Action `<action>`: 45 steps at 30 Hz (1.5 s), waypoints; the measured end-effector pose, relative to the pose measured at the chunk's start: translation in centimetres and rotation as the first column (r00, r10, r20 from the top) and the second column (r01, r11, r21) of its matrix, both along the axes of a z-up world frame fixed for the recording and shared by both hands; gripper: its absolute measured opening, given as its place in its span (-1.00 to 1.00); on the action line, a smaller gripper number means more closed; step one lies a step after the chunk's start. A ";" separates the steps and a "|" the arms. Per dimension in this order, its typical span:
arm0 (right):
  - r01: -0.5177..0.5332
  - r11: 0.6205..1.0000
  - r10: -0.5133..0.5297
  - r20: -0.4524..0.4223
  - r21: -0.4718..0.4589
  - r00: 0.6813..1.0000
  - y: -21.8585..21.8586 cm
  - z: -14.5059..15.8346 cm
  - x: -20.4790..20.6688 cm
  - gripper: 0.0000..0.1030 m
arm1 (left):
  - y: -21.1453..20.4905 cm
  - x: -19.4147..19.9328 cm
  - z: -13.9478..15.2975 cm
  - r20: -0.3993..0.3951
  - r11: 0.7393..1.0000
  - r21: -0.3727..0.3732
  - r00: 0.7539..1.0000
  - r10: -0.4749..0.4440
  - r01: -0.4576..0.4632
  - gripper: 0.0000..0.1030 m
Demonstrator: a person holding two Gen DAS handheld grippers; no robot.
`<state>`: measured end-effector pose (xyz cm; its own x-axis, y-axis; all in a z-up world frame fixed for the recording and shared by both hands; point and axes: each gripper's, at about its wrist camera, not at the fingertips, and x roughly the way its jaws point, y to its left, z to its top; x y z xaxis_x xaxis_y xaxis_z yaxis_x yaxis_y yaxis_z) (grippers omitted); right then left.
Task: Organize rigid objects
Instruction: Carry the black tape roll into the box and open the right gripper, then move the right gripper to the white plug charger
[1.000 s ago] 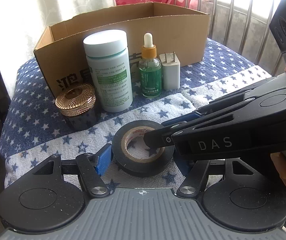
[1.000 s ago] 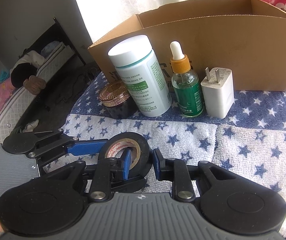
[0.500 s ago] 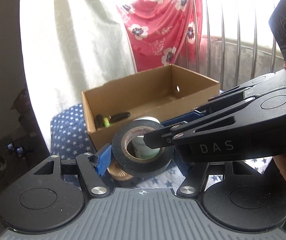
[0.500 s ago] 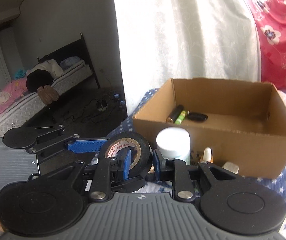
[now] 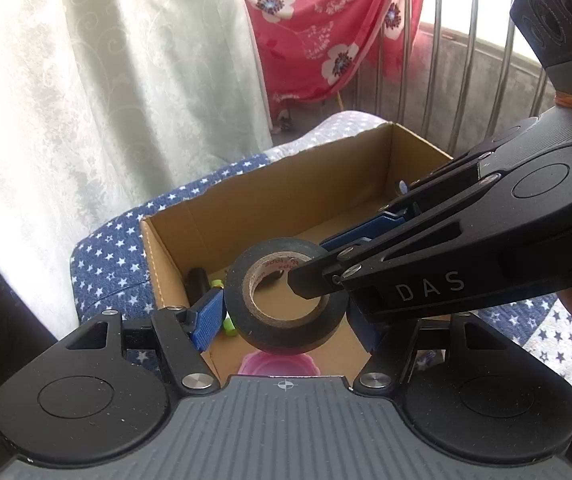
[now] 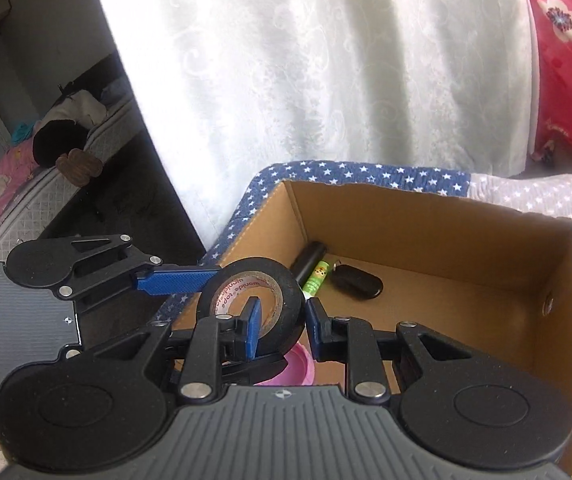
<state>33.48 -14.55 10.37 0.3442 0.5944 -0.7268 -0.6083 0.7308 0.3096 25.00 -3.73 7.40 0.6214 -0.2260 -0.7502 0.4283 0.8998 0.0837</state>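
Note:
A black tape roll [image 5: 282,336] hangs in the air over the open cardboard box [image 5: 266,200]. My left gripper [image 5: 284,320] is shut on it, one blue pad on each outer side. My right gripper [image 6: 284,326] pinches the roll's wall, with one finger inside the hole and one outside. In the right wrist view the tape roll [image 6: 254,266] sits just above the box's near left corner, and the left gripper's blue finger [image 6: 174,282] touches its left edge. The box [image 6: 426,232] holds a black cylinder [image 6: 308,258], a green tube [image 6: 316,278], a black key fob [image 6: 356,282] and a pink lid [image 6: 298,368].
The box stands on a blue star-patterned cloth [image 5: 110,260]. A white curtain [image 5: 126,80] hangs right behind it, with a pink floral cloth [image 5: 318,32] and metal railing bars [image 5: 466,80] to the right. A bed [image 6: 58,184] lies far left below.
Both grippers have lifted the tape roll off the star cloth and carried it forward over the box. The bottles, charger and gold-lidded jar have dropped out of view.

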 end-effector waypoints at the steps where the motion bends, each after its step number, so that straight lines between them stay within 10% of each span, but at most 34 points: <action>1: 0.004 1.000 -0.005 -0.034 -0.006 0.999 0.0 -0.7 1.1 -0.49 | -0.4 1.2 -0.7 -0.036 1.000 0.005 0.999 0.001 -0.001 0.28; 7: -0.002 0.999 -0.008 -0.198 -0.052 0.980 0.2 -5.7 6.0 -0.50 | -0.1 5.4 -4.2 -0.215 1.000 0.020 0.976 0.026 -0.022 0.28; 22: -0.066 0.987 0.018 -0.308 -0.144 0.951 2.2 -9.7 9.5 -0.51 | -0.5 6.9 -7.2 -0.326 0.996 0.089 0.944 0.051 -0.023 0.28; 32: -0.024 0.991 -0.018 -0.309 -0.132 0.951 0.7 -8.8 8.7 -0.49 | 0.1 5.5 -5.5 -0.265 0.997 0.060 0.962 0.070 -0.056 0.29; 45: 0.106 0.993 -0.100 -0.114 0.048 0.988 -6.2 0.5 1.7 -0.49 | 1.7 -1.6 1.4 -0.059 0.995 -0.047 0.995 0.086 -0.089 0.29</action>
